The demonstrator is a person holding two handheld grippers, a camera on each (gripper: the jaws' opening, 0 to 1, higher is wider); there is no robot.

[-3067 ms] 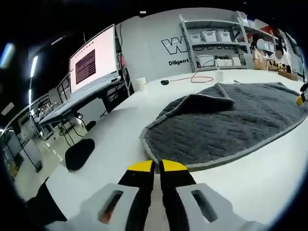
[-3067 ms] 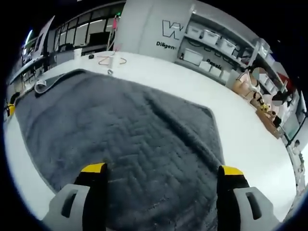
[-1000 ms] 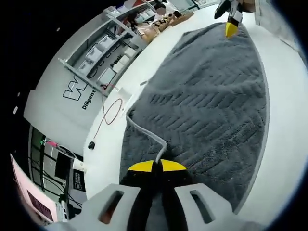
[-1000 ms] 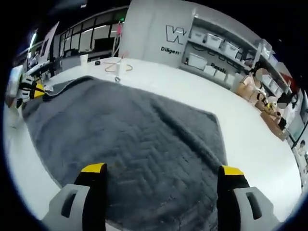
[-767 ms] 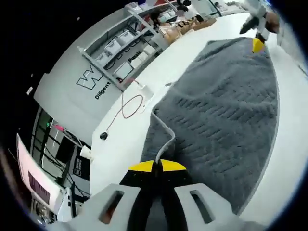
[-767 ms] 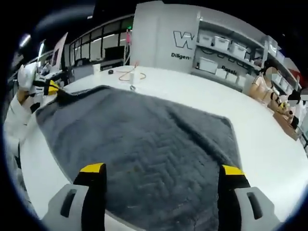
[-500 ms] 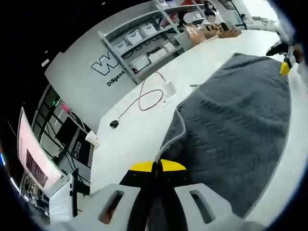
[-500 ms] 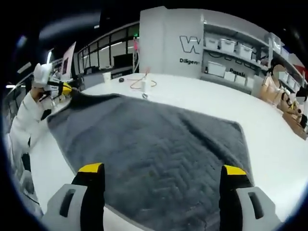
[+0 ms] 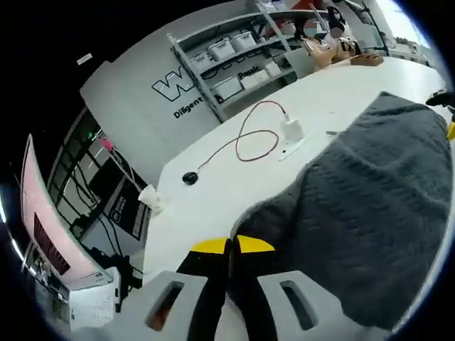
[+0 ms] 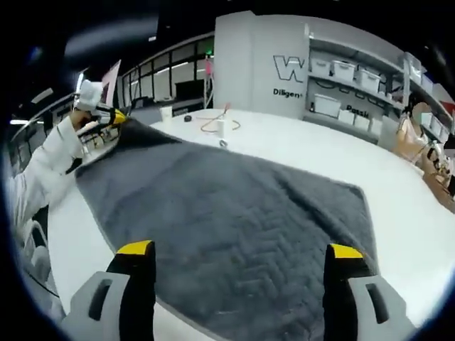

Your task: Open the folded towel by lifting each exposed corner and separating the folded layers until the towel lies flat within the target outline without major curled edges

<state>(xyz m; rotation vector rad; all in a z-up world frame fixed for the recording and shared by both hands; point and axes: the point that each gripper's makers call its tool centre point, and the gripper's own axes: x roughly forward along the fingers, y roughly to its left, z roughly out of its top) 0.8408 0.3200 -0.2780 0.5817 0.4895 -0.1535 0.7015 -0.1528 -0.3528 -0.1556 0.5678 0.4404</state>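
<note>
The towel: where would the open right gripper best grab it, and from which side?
Probably the towel's near edge, just ahead of the right gripper. That border lies flat on the table, so sliding in low from the table side suits it. The left gripper already pinches the far corner.

The towel (image 10: 234,213) lies spread on the table (image 10: 419,234), its far-left corner raised off the surface in the left gripper (image 10: 117,117), with a coiled cable (image 9: 256,138) on the table beyond that corner.
</note>
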